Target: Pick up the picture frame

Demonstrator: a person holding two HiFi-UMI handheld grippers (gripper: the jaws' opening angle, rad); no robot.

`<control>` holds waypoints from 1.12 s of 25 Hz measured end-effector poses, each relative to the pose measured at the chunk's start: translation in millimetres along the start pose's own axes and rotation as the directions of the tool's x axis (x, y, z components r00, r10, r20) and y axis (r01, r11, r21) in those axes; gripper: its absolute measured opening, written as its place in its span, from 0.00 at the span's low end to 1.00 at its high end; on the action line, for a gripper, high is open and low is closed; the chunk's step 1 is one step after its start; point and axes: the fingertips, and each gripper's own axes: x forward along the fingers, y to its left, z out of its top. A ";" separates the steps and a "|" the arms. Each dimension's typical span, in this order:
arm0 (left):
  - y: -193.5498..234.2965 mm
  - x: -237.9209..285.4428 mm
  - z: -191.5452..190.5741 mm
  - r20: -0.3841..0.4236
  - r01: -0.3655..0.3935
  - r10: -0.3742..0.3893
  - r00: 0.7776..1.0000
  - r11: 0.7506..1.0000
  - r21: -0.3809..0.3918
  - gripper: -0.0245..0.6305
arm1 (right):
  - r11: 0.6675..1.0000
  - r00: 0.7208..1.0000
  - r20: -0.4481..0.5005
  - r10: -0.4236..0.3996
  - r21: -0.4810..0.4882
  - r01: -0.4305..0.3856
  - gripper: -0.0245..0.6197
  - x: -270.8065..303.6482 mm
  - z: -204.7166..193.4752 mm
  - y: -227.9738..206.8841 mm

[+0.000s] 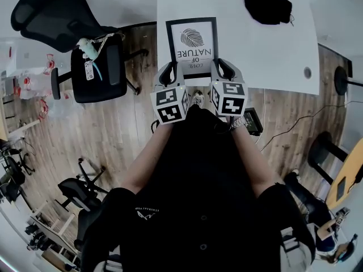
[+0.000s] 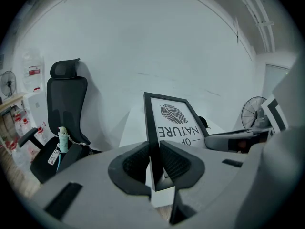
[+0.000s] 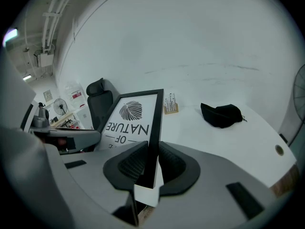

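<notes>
– Black-rimmed picture frame (image 1: 191, 44): where is it?

– Caught between both pairs of fingers. The left gripper (image 1: 168, 69) pinches its left rim near the lower corner. The right gripper (image 1: 222, 68) pinches the right rim at the matching spot. The print stretches away beyond the fingertips, over the near edge of the white table (image 1: 272, 50).

– Are the fingers really on it?

– Yes. In the left gripper view, the dark ribbed fingers (image 2: 133, 165) press the rim from either side. The right gripper view shows the same: its fingers (image 3: 131, 165) are closed on the other rim.

– How does it sit?

– It stands up from the fingers, its top edge showing against the wall in both gripper views. From the head view, the leaf and the words "LOVE OF NATURE" read upside down. I cannot tell whether any part touches the table.

– Anything else about?

– Beyond the right fingers and well apart, a black pouch (image 1: 267, 5) lies on the table. Past the frame, at the far edge of the table, stands a small wooden holder (image 3: 170, 107). Off to the left of the left fingers, a black office chair (image 1: 93, 67) stands on the wooden floor (image 1: 113, 135).
</notes>
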 end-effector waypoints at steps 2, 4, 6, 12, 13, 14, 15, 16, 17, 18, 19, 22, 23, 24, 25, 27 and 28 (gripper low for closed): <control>-2.1 -4.0 7.8 0.024 -0.003 0.002 1.000 1.000 0.007 0.15 | 1.000 1.000 0.022 -0.002 -0.012 0.003 0.15 -4.2 8.4 0.3; -4.9 -8.7 16.3 0.050 -0.005 0.005 0.999 1.000 0.014 0.15 | 1.000 0.999 0.044 -0.005 -0.021 0.006 0.15 -9.2 17.0 0.3; -8.2 -13.5 25.9 0.075 -0.008 0.006 0.997 1.000 0.026 0.15 | 1.000 0.998 0.066 -0.006 -0.022 0.008 0.15 -14.9 25.6 -0.1; -17.8 -26.6 54.9 0.157 -0.012 0.002 0.988 0.998 0.061 0.15 | 0.999 0.990 0.143 -0.013 -0.038 0.019 0.14 -32.0 52.8 -1.3; -19.5 -28.9 60.8 0.173 -0.013 0.001 0.985 0.997 0.069 0.15 | 0.999 0.987 0.158 -0.014 -0.038 0.021 0.14 -35.2 57.9 -1.4; -20.9 -31.5 67.2 0.189 -0.015 0.000 0.982 0.997 0.078 0.15 | 0.999 0.985 0.173 -0.015 -0.038 0.022 0.14 -38.2 63.5 -1.1; -22.4 -34.4 73.6 0.206 -0.018 -0.001 0.979 0.996 0.088 0.15 | 0.999 0.982 0.190 -0.016 -0.038 0.024 0.14 -41.4 69.2 -0.8; -24.2 -37.2 79.8 0.223 -0.020 -0.002 0.975 0.995 0.096 0.15 | 0.999 0.978 0.206 -0.017 -0.039 0.025 0.14 -44.8 74.9 -0.7; -26.3 -39.9 85.8 0.239 -0.021 -0.004 0.971 0.994 0.104 0.15 | 0.999 0.975 0.222 -0.018 -0.039 0.027 0.14 -48.2 80.6 -1.1; -28.6 -42.5 91.7 0.255 -0.022 -0.007 0.967 0.993 0.112 0.15 | 0.999 0.971 0.238 -0.018 -0.038 0.028 0.14 -51.9 86.3 -1.6; -30.9 -45.2 97.7 0.270 -0.023 -0.010 0.963 0.993 0.119 0.15 | 0.999 0.967 0.254 -0.019 -0.037 0.029 0.14 -55.8 91.9 -2.1; -38.1 -55.0 114.8 0.313 -0.024 -0.021 0.950 0.990 0.139 0.15 | 0.999 0.954 0.300 -0.022 -0.033 0.034 0.14 -69.3 108.0 -3.2; -40.2 -58.5 120.3 0.327 -0.025 -0.025 0.945 0.989 0.146 0.15 | 0.999 0.949 0.314 -0.025 -0.029 0.036 0.14 -73.8 113.3 -3.2; -41.8 -61.9 125.8 0.341 -0.026 -0.027 0.940 0.988 0.152 0.15 | 0.999 0.944 0.328 -0.028 -0.025 0.039 0.14 -78.1 118.6 -2.8; -42.9 -65.4 131.2 0.356 -0.029 -0.029 0.934 0.987 0.156 0.15 | 0.999 0.939 0.343 -0.031 -0.024 0.042 0.14 -82.2 123.7 -1.9; -45.0 -72.7 140.6 0.383 -0.031 -0.034 0.923 0.986 0.161 0.15 | 0.998 0.928 0.371 -0.036 -0.031 0.051 0.14 -90.6 132.8 0.4; -46.3 -76.5 144.8 0.395 -0.030 -0.037 0.918 0.986 0.162 0.15 | 0.998 0.923 0.384 -0.037 -0.036 0.055 0.14 -94.9 136.9 1.3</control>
